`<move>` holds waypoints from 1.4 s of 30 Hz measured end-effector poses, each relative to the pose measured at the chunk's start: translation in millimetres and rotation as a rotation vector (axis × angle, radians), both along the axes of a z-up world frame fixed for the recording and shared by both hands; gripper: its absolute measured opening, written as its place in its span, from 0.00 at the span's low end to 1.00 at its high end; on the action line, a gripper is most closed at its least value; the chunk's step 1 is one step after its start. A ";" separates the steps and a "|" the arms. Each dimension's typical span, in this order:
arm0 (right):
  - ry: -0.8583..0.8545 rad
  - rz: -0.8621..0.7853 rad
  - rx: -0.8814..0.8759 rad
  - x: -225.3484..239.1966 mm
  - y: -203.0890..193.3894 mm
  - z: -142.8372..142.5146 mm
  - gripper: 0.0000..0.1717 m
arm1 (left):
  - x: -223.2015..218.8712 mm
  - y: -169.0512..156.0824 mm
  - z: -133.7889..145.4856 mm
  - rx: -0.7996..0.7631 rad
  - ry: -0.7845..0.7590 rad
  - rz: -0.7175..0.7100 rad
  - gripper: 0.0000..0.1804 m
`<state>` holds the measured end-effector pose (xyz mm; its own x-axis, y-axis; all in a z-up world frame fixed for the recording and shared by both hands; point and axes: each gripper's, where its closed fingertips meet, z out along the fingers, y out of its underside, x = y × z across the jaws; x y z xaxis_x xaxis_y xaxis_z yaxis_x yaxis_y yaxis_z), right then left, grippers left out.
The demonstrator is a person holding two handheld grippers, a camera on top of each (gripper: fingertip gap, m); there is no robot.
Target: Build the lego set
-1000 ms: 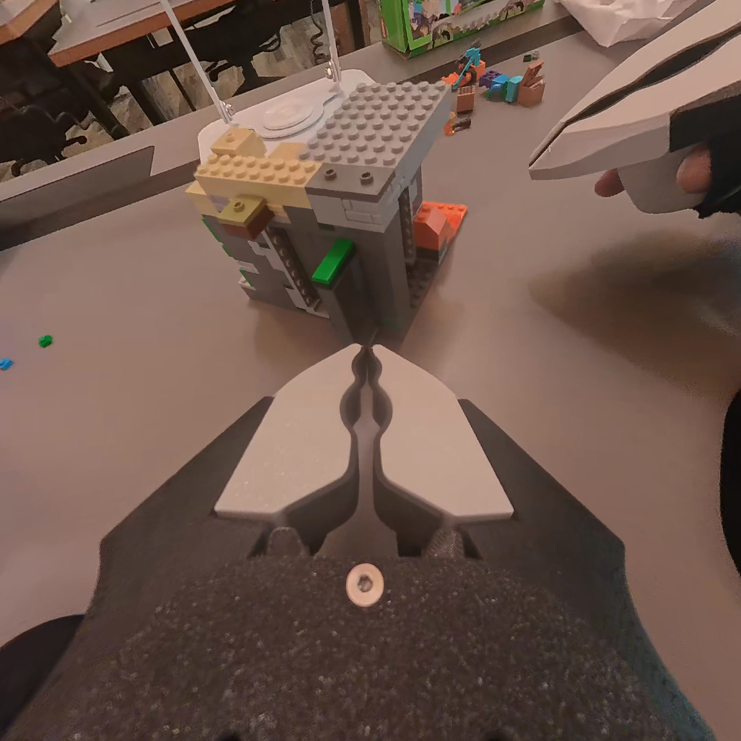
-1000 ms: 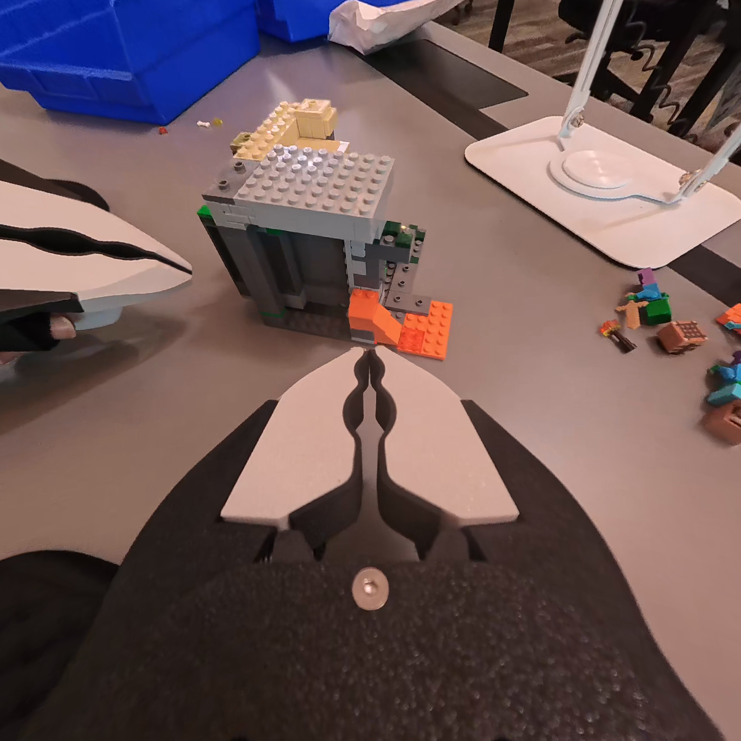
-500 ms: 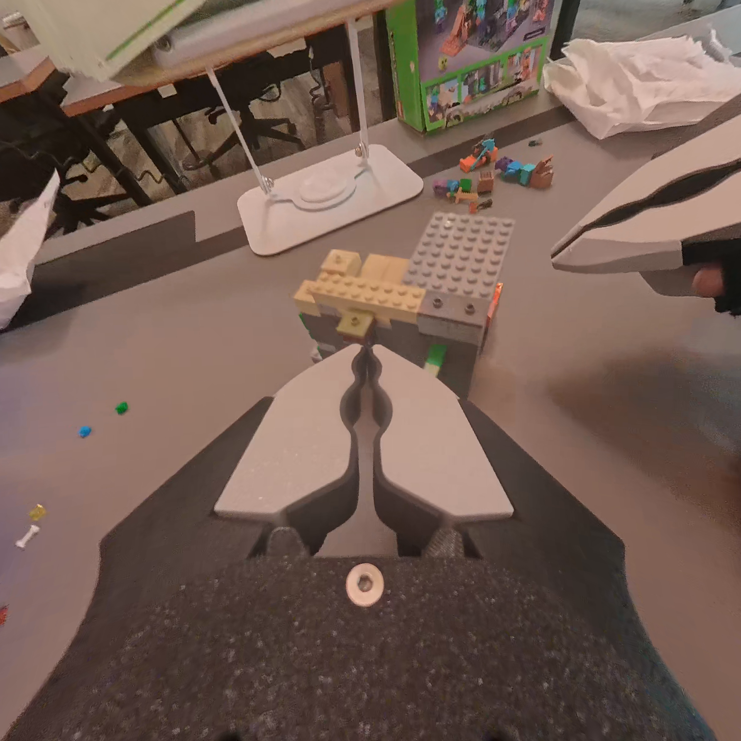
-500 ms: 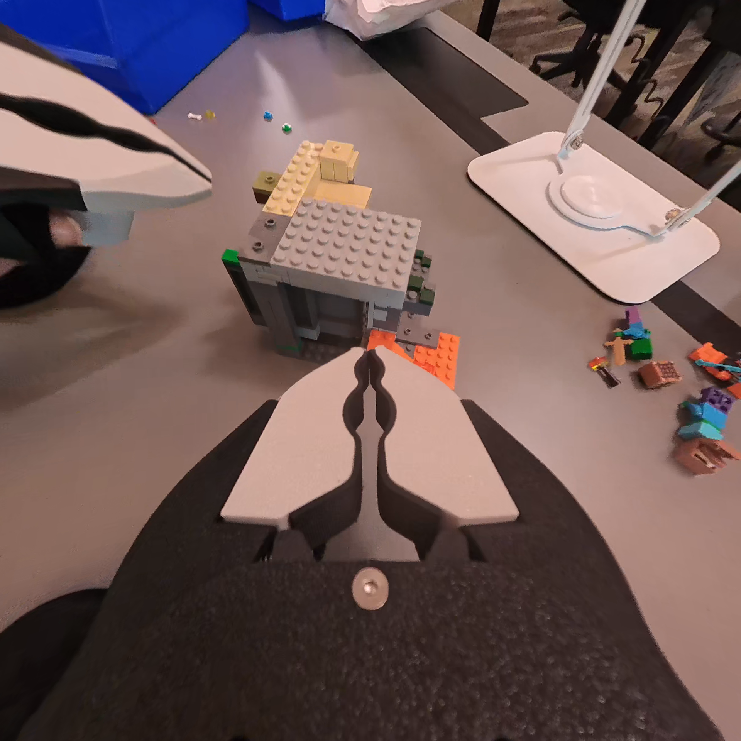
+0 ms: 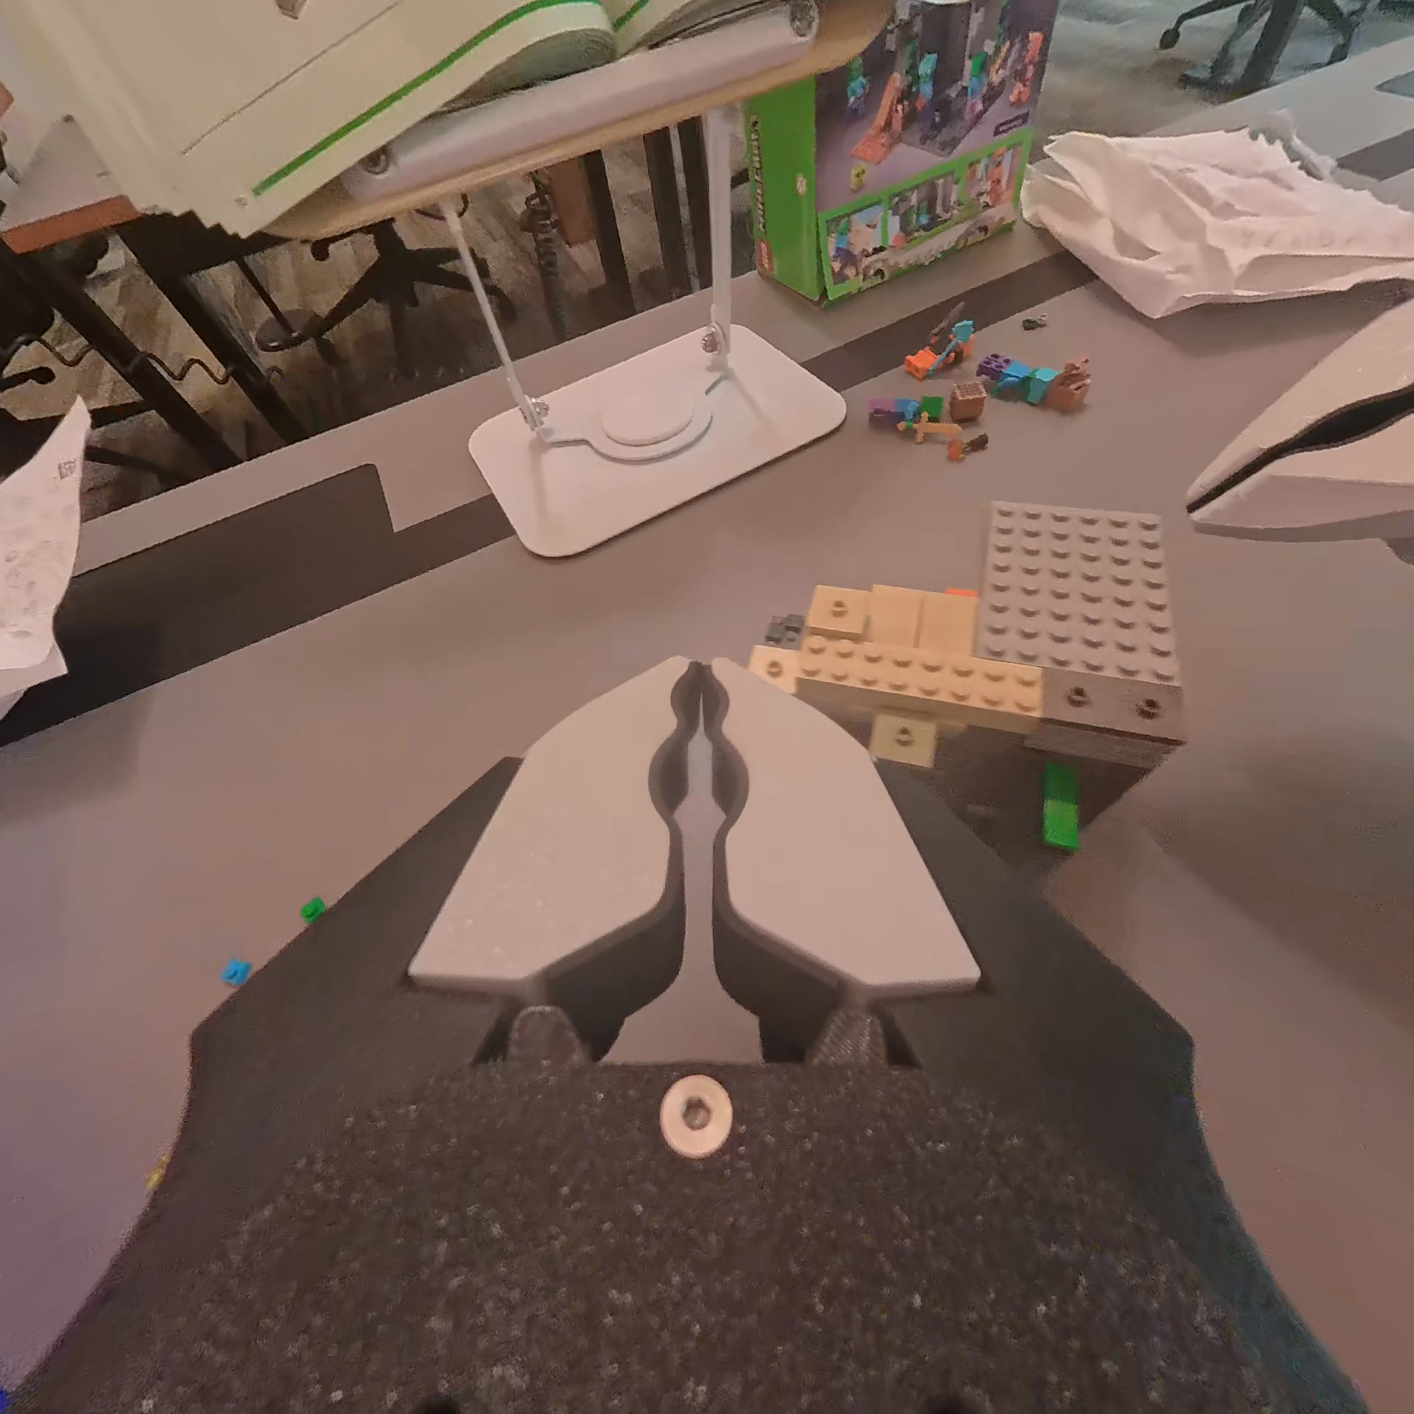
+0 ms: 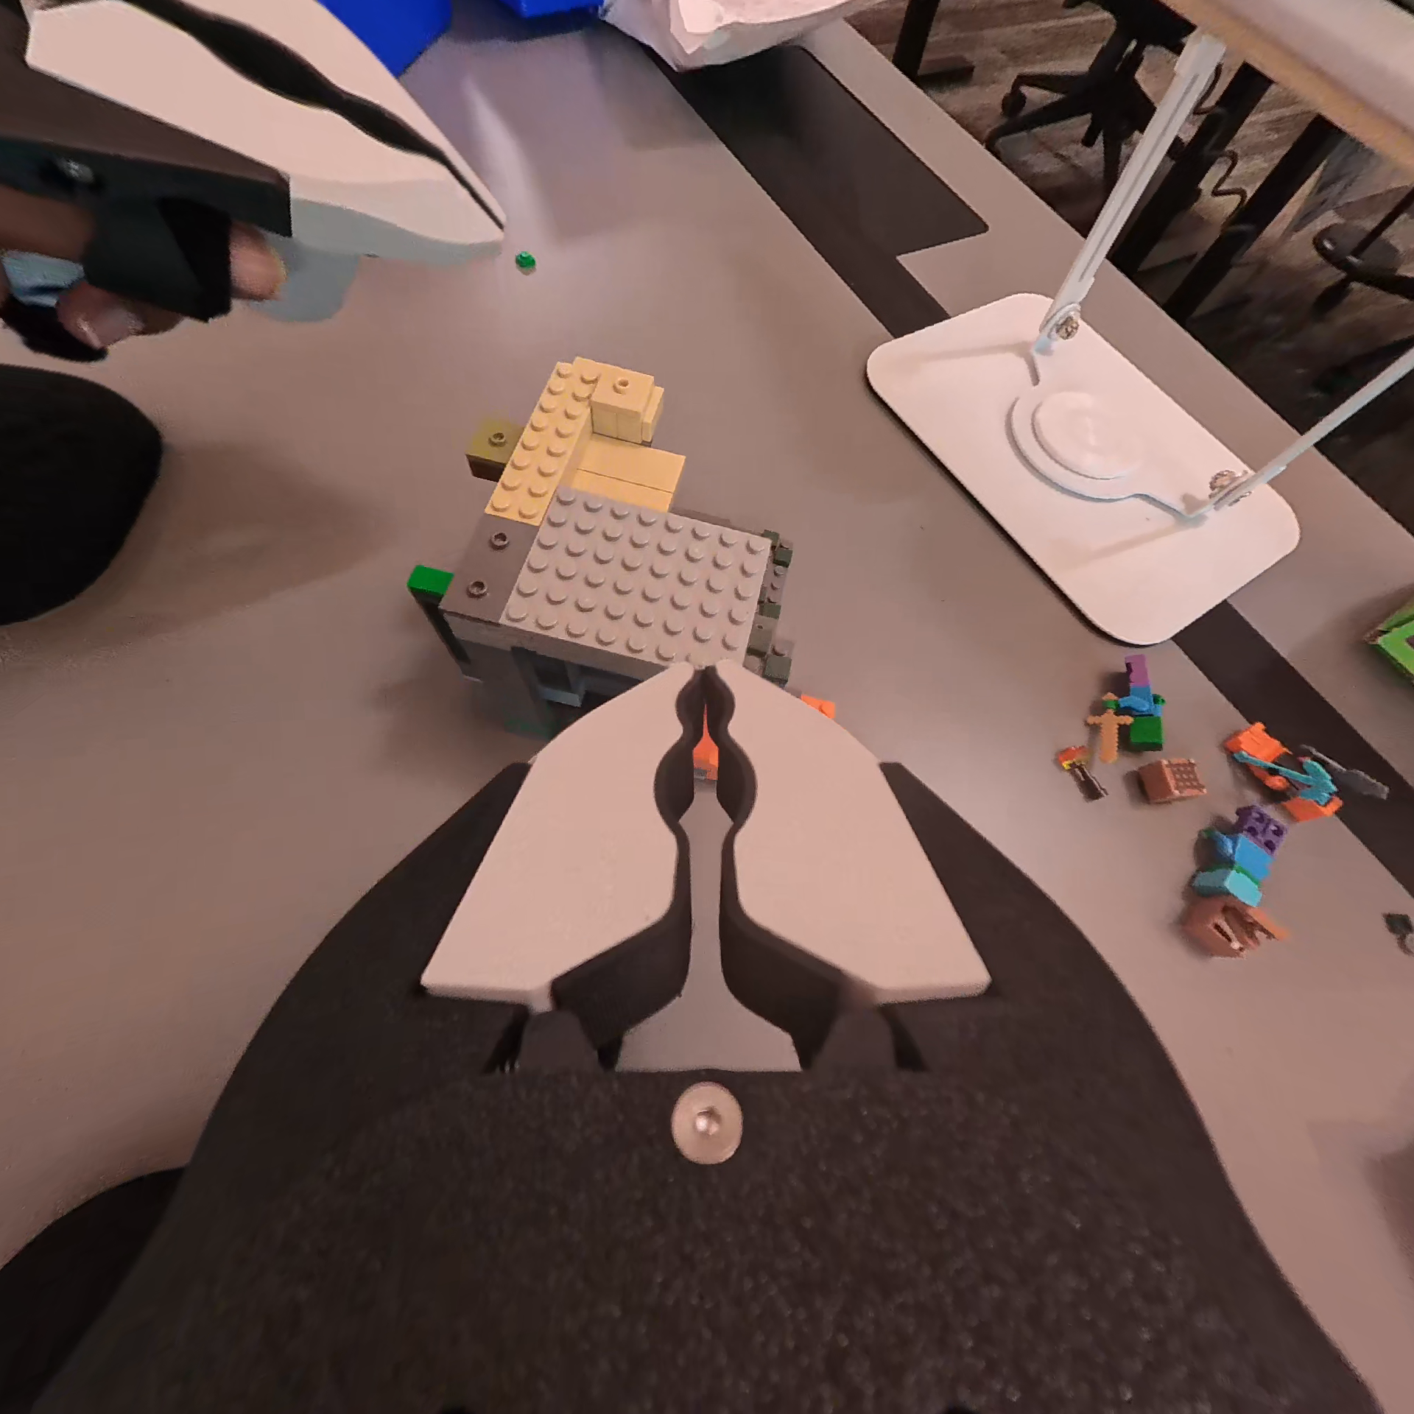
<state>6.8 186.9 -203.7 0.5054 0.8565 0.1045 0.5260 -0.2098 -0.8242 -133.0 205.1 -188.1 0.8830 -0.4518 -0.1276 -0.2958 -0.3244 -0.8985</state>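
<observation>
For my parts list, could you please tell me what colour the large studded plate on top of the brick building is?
Light grey large studded plate; the right wrist view shows it best.

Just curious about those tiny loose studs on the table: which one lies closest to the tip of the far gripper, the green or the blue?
The green stud: it lies just past the left gripper tip, while the blue stud sits farther back.

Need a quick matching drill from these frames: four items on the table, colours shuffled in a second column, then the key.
Items
1. Big studded plate on top of the brick build
2. Stand base
3. Set box at the table's far edge
4. Crumpled paper

Colours
A. Green
B. Light grey
C. White, flat and smooth
D. White, creased

Pairs: 1-B, 2-C, 3-A, 4-D
</observation>
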 end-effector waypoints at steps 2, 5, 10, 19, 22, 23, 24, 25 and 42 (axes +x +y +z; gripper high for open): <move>-0.001 -0.019 0.003 -0.4 3.9 -2.8 0.00 | -9.1 8.3 -2.7 0.004 -0.013 0.004 0.00; 0.030 -0.052 0.017 -1.9 9.6 -5.0 0.00 | -19.6 18.2 -5.8 0.027 -0.025 0.011 0.00; 0.105 -0.117 0.023 -1.3 13.4 -3.9 0.00 | -25.1 27.8 -2.3 0.072 -0.085 0.008 0.00; 0.235 -0.227 0.106 13.0 12.2 13.4 0.00 | -21.9 69.5 29.9 0.117 -0.118 -0.013 0.00; 0.237 -0.281 0.171 26.1 16.0 14.8 0.00 | -14.1 93.0 54.1 0.141 -0.137 -0.006 0.00; 0.240 -0.294 0.179 30.2 17.1 13.4 0.00 | -10.8 100.8 63.3 0.155 -0.139 -0.004 0.00; 0.242 -0.304 0.185 34.0 18.4 11.3 0.00 | -7.7 108.4 72.3 0.169 -0.137 0.000 0.00; 0.241 -0.315 0.192 38.2 19.9 8.5 0.00 | -4.4 115.4 81.2 0.185 -0.132 0.002 0.00; 0.303 -0.351 0.175 55.7 27.6 -11.9 0.00 | 0.9 156.2 131.5 0.283 -0.166 0.051 0.00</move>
<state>62.6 214.5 -215.5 0.7903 0.6117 0.0351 0.1792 -0.1760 -0.9679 -132.1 361.4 -56.6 0.9227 -0.3738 -0.0940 -0.1273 -0.0653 -0.9897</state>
